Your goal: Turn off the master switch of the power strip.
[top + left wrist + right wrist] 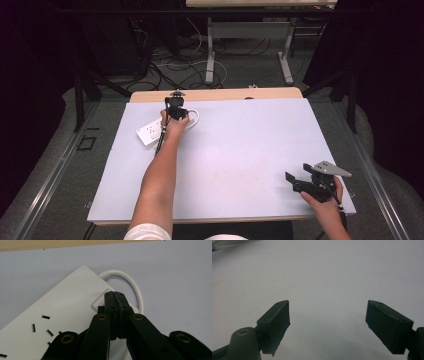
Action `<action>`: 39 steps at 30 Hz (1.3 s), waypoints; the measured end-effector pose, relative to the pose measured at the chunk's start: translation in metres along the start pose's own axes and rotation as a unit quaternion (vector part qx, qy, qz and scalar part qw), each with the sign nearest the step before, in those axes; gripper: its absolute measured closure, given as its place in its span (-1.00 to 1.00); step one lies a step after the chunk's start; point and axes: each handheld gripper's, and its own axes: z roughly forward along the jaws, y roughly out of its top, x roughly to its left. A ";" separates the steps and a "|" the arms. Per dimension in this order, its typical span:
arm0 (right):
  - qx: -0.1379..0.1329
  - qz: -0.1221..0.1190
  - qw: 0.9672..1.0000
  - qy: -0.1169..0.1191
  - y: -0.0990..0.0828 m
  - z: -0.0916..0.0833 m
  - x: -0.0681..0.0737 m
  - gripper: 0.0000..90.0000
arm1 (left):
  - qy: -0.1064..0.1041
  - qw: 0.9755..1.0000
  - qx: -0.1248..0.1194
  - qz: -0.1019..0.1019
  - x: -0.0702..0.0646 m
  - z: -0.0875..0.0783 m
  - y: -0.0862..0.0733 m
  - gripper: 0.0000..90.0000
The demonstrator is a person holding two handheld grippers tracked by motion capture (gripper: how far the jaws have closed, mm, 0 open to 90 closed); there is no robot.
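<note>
Strip (pixel 57 315) lies at the desk's (pixel 240 150) far left, left tongs (pixel 115 295) clenched, tips on its switch (pixel 100 302). Off-centre pressure could skid it. Right tongs (pixel 327 325) hang released, near the front right.

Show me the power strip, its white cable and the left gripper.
power strip (pixel 50 312), left gripper view, its white top face.
white cable (pixel 132 285), left gripper view, top of its loop.
left gripper (pixel 115 293), left gripper view, its closed fingers' tips.

White power strip (pixel 57 315) — black slots.
</note>
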 end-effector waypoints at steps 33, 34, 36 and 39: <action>0.004 -0.008 1.000 0.004 0.002 0.002 0.001 -0.57 | 0.003 1.000 -0.031 -0.007 0.002 -0.030 -0.007 1.00; 0.000 -0.008 1.000 0.007 0.002 0.003 0.001 -0.57 | 0.002 0.999 -0.030 -0.009 0.002 -0.032 -0.008 1.00; -0.004 -0.013 1.000 0.006 0.003 0.004 0.002 -0.57 | 0.001 1.000 -0.030 -0.008 0.003 -0.035 -0.010 1.00; -0.002 -0.014 1.000 0.013 0.003 0.003 0.003 -0.57 | -0.001 0.999 -0.038 -0.013 0.004 -0.041 -0.012 1.00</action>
